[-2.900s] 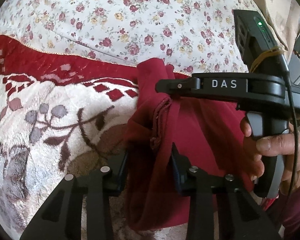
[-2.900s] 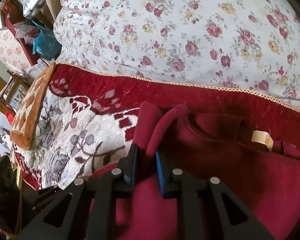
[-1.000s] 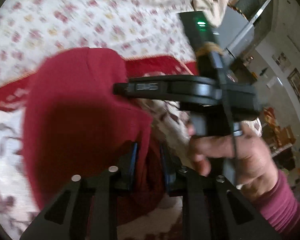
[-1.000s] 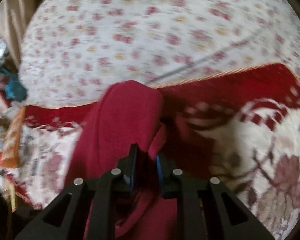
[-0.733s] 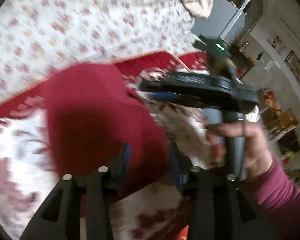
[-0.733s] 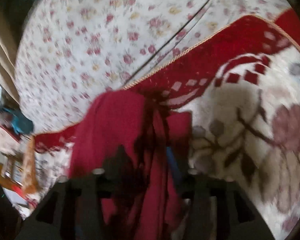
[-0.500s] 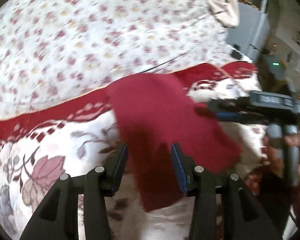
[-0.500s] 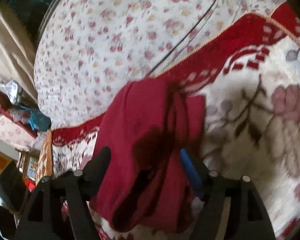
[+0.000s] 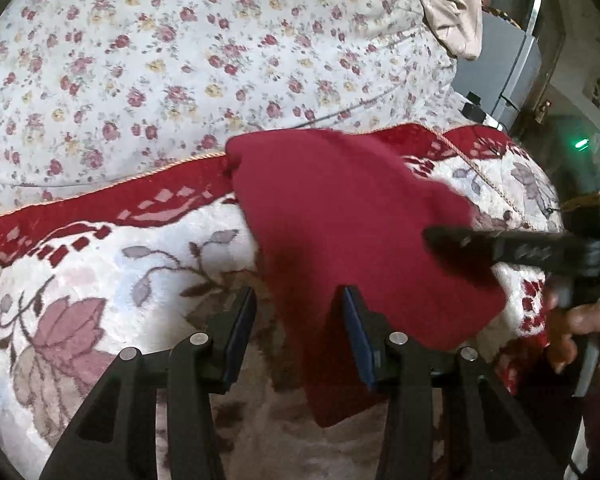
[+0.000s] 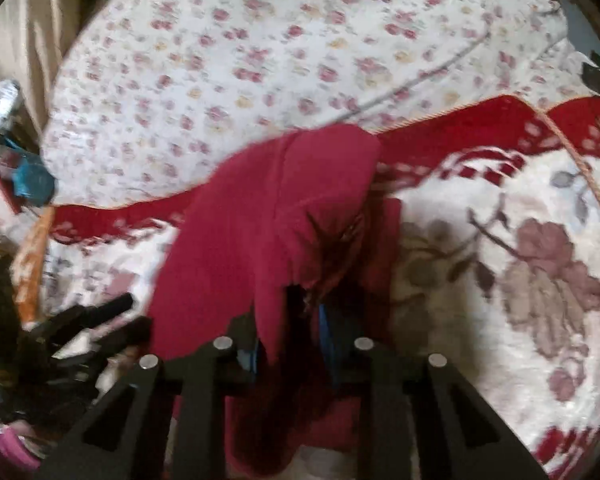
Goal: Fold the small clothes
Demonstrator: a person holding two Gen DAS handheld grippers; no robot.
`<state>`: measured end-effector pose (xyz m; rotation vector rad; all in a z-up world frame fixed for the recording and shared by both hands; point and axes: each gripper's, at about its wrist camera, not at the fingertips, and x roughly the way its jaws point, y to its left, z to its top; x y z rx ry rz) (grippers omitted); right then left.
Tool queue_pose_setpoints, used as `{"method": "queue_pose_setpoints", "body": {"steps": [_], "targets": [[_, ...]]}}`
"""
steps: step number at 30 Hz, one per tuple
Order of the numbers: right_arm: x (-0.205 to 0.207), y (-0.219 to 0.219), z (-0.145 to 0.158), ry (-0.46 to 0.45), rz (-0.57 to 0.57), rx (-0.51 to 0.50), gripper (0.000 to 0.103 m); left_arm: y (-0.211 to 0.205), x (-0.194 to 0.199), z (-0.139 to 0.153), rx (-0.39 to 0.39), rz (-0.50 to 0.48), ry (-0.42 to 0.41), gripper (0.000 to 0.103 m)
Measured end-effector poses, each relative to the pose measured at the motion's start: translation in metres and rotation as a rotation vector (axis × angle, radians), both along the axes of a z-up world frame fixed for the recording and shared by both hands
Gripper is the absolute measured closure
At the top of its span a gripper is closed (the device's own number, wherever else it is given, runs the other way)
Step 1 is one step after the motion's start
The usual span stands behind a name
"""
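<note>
A dark red garment (image 9: 340, 220) lies in a folded slab on the plush floral blanket (image 9: 100, 280), its far end reaching the blanket's red border. My left gripper (image 9: 298, 320) is open; the garment's near edge runs between its fingers without being pressed. In the left wrist view my right gripper (image 9: 432, 238) comes in from the right, blurred, over the garment's right side, held by a hand (image 9: 576, 332). In the right wrist view my right gripper (image 10: 290, 320) has its jaws closing on a puckered fold of the garment (image 10: 260, 220), which drapes over the left finger.
A white quilt with small flowers (image 9: 180, 60) rises behind the blanket. A grey appliance (image 9: 512, 68) and a beige cloth (image 9: 448, 0) stand at the back right. Bags and clutter (image 10: 16, 160) sit off the bed's left side, and the left gripper (image 10: 96, 316) shows blurred at lower left.
Both grippers carried the lifted garment over and laid it down folded. The left gripper let go and opened. The right opened wide, then narrowed again around a fold.
</note>
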<state>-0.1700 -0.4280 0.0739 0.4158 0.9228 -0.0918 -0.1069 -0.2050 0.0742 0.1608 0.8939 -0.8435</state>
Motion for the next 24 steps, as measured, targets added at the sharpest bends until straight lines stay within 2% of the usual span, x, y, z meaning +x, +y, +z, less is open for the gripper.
{"method": "queue_pose_setpoints", "body": {"steps": [2,4,6,9,13,15,17,20,24], "targets": [[0.006,-0.004,-0.019,0.065,0.006,0.018,0.078,-0.005,-0.002,-0.003,0.016,-0.001,-0.008,0.08],[0.003,-0.004,-0.022,0.049,0.018,0.014,0.072,-0.005,-0.004,-0.004,0.023,-0.003,-0.019,0.081],[-0.006,-0.013,-0.009,0.001,-0.024,0.046,0.055,-0.005,-0.002,-0.005,0.025,0.0,-0.018,0.08],[-0.018,-0.028,0.018,-0.085,-0.126,0.046,0.053,-0.006,0.001,-0.007,0.017,0.009,-0.004,0.08],[0.003,-0.018,0.036,-0.143,-0.076,-0.004,0.053,-0.01,0.001,-0.009,0.018,0.01,-0.011,0.08],[0.022,-0.008,0.032,-0.144,-0.026,-0.039,0.053,-0.011,0.001,-0.01,0.022,0.007,-0.013,0.08],[0.046,0.0,0.022,-0.106,-0.004,-0.087,0.053,-0.012,0.001,-0.011,0.02,0.006,-0.011,0.08],[0.074,-0.001,-0.002,-0.053,-0.036,-0.172,0.053,-0.013,0.002,-0.013,0.022,-0.001,-0.007,0.08],[0.087,-0.013,-0.032,0.016,-0.075,-0.192,0.05,-0.015,0.003,-0.014,0.014,-0.005,-0.003,0.078]]}}
